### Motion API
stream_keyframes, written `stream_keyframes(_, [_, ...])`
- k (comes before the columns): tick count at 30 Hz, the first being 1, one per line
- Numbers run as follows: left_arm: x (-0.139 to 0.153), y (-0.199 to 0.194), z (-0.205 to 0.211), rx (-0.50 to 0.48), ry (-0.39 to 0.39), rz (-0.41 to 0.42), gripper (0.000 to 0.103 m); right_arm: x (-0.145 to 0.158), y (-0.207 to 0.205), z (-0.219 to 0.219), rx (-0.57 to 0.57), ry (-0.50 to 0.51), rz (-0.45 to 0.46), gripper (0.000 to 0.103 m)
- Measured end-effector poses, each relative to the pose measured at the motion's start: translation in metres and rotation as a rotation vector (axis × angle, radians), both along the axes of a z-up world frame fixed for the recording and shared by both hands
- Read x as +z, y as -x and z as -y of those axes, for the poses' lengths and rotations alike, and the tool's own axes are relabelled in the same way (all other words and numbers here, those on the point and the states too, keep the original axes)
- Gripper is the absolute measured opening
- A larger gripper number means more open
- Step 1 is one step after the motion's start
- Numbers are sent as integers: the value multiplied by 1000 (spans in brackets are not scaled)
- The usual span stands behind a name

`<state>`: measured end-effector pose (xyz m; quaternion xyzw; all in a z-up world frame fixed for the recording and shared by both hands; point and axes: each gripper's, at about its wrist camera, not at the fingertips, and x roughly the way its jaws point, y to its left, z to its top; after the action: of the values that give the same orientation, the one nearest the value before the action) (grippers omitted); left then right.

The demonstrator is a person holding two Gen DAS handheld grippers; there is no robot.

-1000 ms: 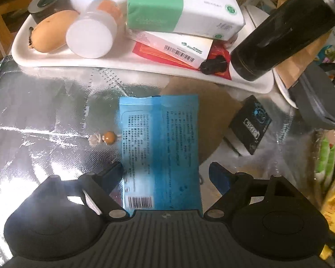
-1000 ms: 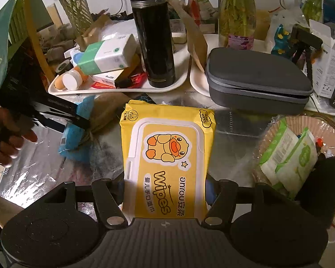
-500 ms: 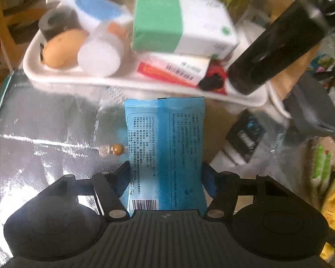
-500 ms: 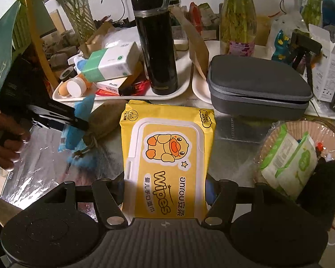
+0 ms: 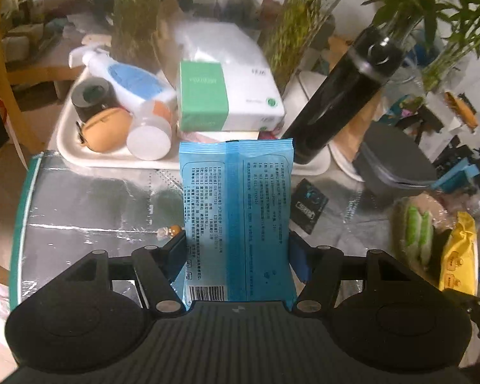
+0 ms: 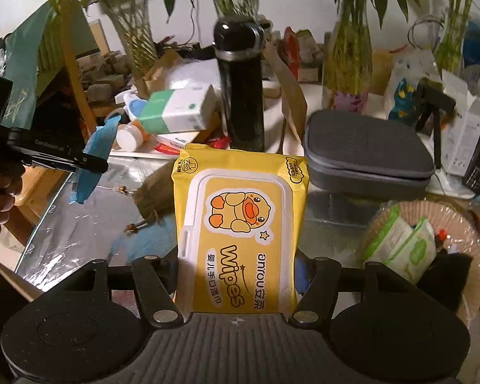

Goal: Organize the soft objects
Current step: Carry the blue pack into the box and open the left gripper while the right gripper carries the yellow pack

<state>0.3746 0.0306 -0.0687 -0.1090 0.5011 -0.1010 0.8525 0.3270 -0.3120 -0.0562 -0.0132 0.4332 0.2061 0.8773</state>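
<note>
My left gripper is shut on a blue wipes pack and holds it above the foil-covered table. The same blue pack shows at the left of the right wrist view, lifted in the air. My right gripper is shut on a yellow duck wipes pack, held above the table. The yellow pack shows at the right edge of the left wrist view. A wicker basket at the right holds green-and-white wipes packs.
A white tray at the back holds a tissue box, bottles and a tape roll. A tall black flask stands behind. A grey zip case lies at the right. A brown pouch lies on the foil. Plant vases line the back.
My left gripper closed on the blue pack and lifted it off the table, tilting up toward the tray. The right gripper rose slightly with the yellow pack.
</note>
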Motion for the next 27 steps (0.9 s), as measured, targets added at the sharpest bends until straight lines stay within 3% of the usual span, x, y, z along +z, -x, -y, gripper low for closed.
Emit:
stream_keyframes(12, [56, 57, -6, -27, 15, 72, 63, 48, 39, -7, 59, -38, 15, 67])
stream_keyframes(27, [98, 144, 17, -110, 59, 98, 63, 70, 95, -15, 105, -44, 33, 67])
